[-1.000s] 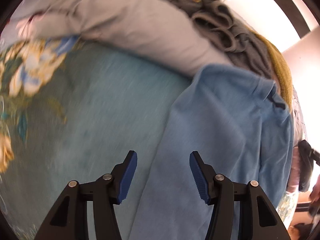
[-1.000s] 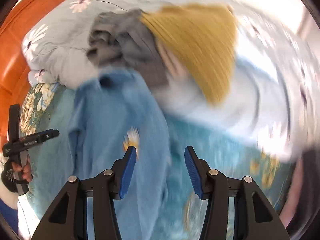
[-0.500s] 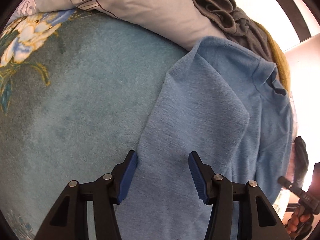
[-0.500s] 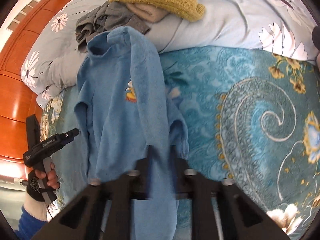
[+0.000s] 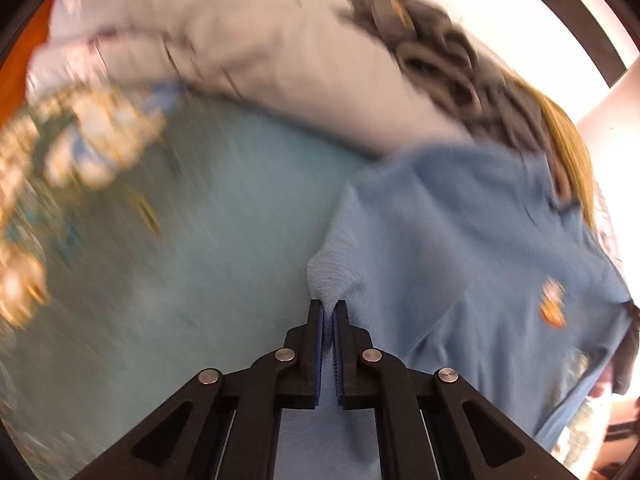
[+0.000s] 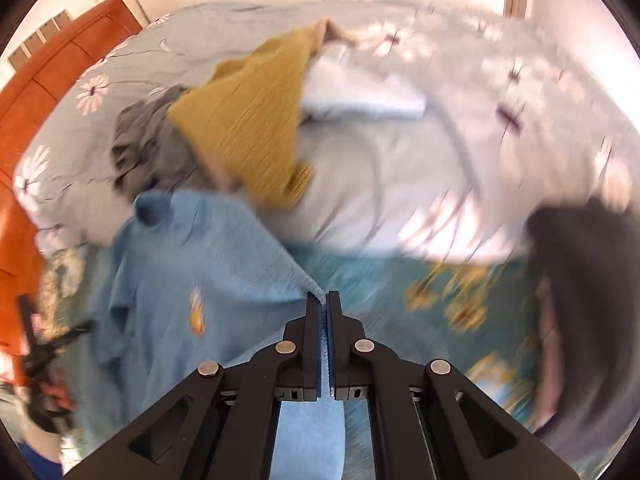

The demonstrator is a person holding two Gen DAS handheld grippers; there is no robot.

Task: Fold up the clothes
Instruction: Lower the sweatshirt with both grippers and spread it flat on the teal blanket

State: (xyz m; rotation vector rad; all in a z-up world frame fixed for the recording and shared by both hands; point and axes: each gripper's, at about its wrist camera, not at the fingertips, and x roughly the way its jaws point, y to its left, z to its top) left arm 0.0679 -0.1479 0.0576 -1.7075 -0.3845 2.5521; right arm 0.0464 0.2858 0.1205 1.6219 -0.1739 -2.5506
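Both grippers clamped on the blue sweater (image 5: pixel 472 240): left gripper (image 5: pixel 328 312) pinches one edge, right gripper (image 6: pixel 324 304) the other. Sweater lies on the teal blanket (image 5: pixel 224 248), collar at the grey duvet (image 6: pixel 400 168) edge, beside a mustard knit (image 6: pixel 248 120).

- The left gripper (image 5: pixel 328 308) has its blue-padded jaws pinched nearly together, a fold of cloth caught between them
- The right gripper (image 6: pixel 324 300) is likewise clamped tight on cloth
- A hand (image 6: pixel 50 394), blurred, grips the left tool's handle
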